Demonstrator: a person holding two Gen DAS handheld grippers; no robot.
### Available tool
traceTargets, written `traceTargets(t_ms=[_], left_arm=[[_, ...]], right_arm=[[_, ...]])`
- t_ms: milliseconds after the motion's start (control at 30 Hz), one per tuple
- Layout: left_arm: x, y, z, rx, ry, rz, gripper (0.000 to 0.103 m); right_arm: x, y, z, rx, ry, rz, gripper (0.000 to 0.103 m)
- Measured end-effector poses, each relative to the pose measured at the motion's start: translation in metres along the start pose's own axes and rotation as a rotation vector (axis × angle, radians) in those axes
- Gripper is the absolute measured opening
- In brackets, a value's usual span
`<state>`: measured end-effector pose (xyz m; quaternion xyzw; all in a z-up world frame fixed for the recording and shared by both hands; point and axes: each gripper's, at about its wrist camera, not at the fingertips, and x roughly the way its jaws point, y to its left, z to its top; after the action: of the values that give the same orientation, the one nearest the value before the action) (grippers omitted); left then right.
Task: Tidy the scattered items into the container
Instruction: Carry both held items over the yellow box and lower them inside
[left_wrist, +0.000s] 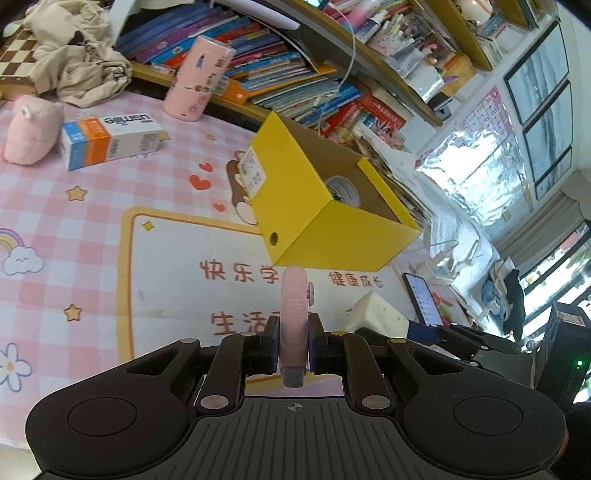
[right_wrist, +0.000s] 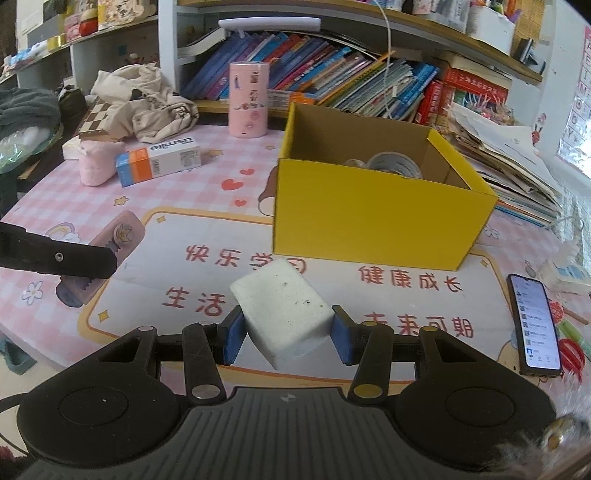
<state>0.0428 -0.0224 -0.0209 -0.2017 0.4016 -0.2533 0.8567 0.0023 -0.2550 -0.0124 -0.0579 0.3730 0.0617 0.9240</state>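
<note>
Risk: drop short of yellow box (right_wrist: 373, 221) | left gripper (left_wrist: 294, 341) jaws pinch pink case (left_wrist: 293, 314) edge-on; may pivot | right gripper (right_wrist: 288, 332) jaws clamp white block (right_wrist: 284, 306) by corners; may slip | both above worktop (right_wrist: 207, 221), near box.

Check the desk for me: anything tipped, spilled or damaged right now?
Nothing spilled or broken. The white foam block in the right gripper is speckled with dark specks, and the blue-and-orange toothpaste carton lies on its side by the pink plush toy.
</note>
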Motion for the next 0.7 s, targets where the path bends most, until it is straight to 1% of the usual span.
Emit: traceTargets(t_ms=[700], left_arm=[[0.039, -0.029, 0.007, 0.033, 0.065, -0.015, 0.014]], right_arm=[[0.008, -0.045, -0.004, 0.058, 0.025, -0.021, 0.046]])
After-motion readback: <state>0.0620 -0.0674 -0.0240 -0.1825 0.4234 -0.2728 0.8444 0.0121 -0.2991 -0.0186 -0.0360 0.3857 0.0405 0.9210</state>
